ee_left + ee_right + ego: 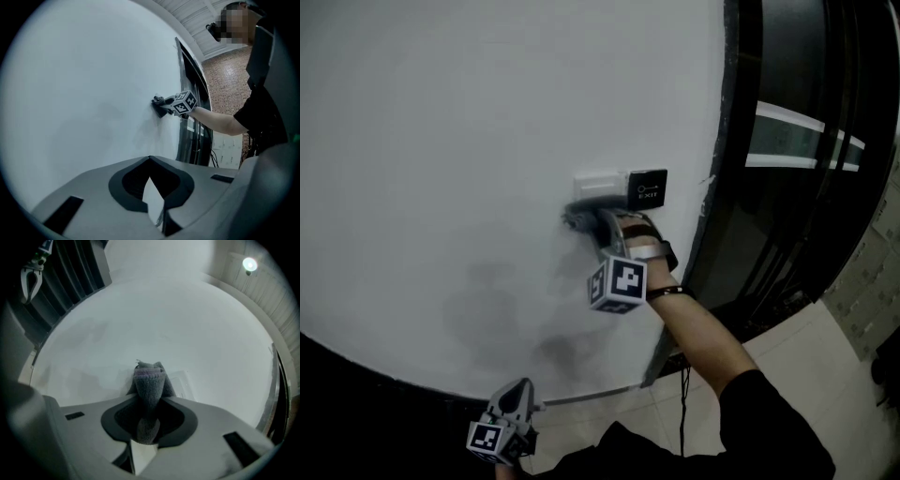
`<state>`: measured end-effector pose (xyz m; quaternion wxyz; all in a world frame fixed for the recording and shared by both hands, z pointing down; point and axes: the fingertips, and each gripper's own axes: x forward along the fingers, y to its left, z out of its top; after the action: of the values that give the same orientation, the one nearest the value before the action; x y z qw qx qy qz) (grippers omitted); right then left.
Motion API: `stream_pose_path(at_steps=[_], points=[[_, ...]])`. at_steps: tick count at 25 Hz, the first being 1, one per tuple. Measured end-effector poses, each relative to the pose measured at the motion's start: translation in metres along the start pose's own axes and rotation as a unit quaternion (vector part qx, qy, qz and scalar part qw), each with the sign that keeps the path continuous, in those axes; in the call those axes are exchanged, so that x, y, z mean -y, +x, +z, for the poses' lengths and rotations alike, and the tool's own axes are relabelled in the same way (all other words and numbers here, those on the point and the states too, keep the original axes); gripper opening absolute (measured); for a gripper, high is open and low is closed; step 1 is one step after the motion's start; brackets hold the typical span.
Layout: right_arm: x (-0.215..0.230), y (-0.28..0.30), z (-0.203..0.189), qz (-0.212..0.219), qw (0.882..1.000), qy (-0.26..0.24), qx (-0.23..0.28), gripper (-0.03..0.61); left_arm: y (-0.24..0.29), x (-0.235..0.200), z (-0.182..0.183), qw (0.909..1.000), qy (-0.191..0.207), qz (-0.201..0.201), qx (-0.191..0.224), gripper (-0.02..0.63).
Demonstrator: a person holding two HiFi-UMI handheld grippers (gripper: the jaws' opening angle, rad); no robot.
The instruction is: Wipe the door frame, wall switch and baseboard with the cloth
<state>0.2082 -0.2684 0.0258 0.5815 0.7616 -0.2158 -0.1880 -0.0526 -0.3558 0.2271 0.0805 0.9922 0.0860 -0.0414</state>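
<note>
Up on the white wall (441,141), the right gripper (589,223) has its jaws squeezing the grey cloth (149,385), pressed right by the wall switch (598,183). Low down, the left gripper (516,396) has its jaws closed, nothing inside.

dim, greyish light — soft shadows, fisheye-warped dark edges.

Right gripper (581,221) raised, clamped, left gripper (517,390) low, fingers (93,197) together

Grey right gripper (584,221) carries a black-and-white marker cube (619,284); black sleeve (764,422)
</note>
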Motion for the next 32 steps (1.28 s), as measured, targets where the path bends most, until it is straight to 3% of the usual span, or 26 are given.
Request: stream_pose_path(at_steps=[9,15,20,26,32], points=[[-0.012,-0.01,-0.005,0.053,0.998,0.028,0.035,0.091,0.027,0.037,-0.005,0.9999,-0.002,-0.009,0.01,0.001],[0.044,-0.052,-0.017,-0.006,0.998,0.018,0.067,0.091,0.043,0.052,-0.009,0.9997,0.0,-0.023,0.001,0.0],[0.098,-0.057,-0.047,-0.066,0.997,0.004,0.033,0.091,0.053,0.072,-0.007,0.999,0.005,-0.044,0.001,0.002],[0.127,-0.056,-0.069,-0.128,0.992,-0.015,0.0,0.09,0.053,0.072,-0.012,0.9988,0.007,-0.047,-0.01,0.0],[0.092,-0.022,-0.085,-0.088,0.995,-0.034,-0.039,0.09,0.053,0.066,-0.014,0.9991,0.003,-0.041,-0.008,0.0]])
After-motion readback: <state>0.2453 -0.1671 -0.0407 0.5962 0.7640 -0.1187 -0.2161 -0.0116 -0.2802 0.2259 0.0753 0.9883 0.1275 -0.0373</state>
